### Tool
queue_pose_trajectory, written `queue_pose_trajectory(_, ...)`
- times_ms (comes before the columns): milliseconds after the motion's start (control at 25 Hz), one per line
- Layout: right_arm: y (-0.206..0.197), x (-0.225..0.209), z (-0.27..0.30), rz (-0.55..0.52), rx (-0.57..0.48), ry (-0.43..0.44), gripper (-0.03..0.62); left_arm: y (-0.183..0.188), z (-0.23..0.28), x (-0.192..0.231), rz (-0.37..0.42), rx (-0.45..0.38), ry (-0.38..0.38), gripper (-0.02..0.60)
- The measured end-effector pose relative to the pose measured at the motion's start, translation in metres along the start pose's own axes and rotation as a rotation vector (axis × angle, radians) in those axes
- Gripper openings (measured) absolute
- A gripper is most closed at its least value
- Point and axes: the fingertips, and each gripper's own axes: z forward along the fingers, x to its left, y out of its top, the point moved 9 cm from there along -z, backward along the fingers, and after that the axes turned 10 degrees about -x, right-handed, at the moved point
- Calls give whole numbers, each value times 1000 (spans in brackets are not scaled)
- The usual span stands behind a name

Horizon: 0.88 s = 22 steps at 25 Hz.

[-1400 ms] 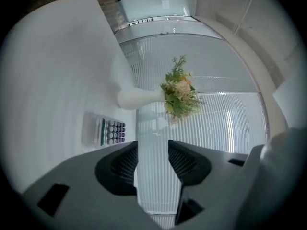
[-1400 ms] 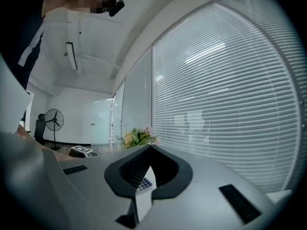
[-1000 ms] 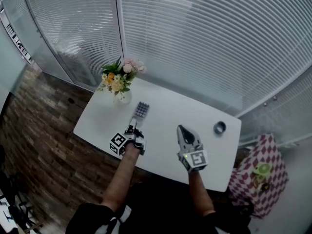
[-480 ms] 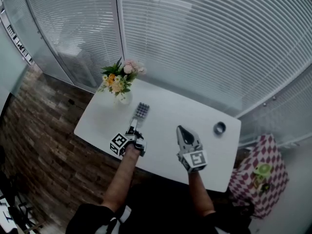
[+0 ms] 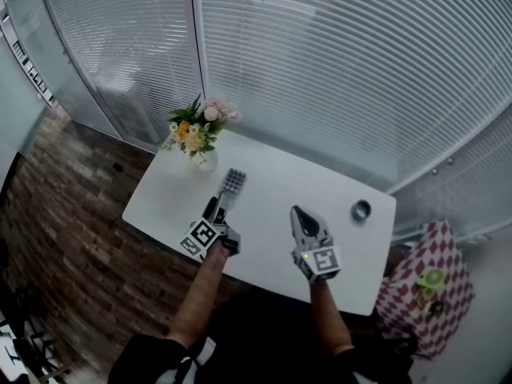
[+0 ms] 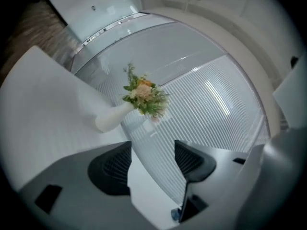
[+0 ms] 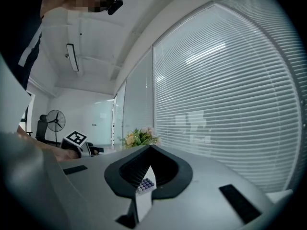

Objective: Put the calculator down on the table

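1. A white vase of flowers point(image 5: 198, 138) stood near the far left corner of the table point(image 5: 272, 186).
2. A small dark round object point(image 5: 361, 210) sat near the table's far right corner.
3. White slatted blinds point(image 5: 344, 62) covered the glass wall behind.
4. Brick-patterned flooring point(image 5: 64, 214) lay off the left edge.
5. A pink-and-white chequered cloth point(image 5: 424, 302) carried a green item point(image 5: 430, 280) beyond the right edge.
6. A standing fan point(image 7: 56, 122) showed in the right gripper view.

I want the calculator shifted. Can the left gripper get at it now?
Probably yes: the left gripper, its jaws just opened with nothing between them, hangs right beside the calculator; the vase stands aside.
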Motion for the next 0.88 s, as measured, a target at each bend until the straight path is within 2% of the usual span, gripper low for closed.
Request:
queue_pose_trajectory(320, 0, 1, 2, 3, -10, -1, 6, 26, -9, -62, 632, -28, -193, 270)
queue_pose_trajectory(440, -1, 3, 3, 11, -4, 5, 6, 31, -18, -82, 825, -39, -242, 270)
queue_pose_trajectory(720, 2, -1, 1, 9, -16, -10, 6, 23, -33, -103, 1105, -39, -283, 270)
queue_pose_trajectory(880, -1, -1, 0, 7, -10, -13, 6, 20, -36, -104, 1097, -47, -282, 270)
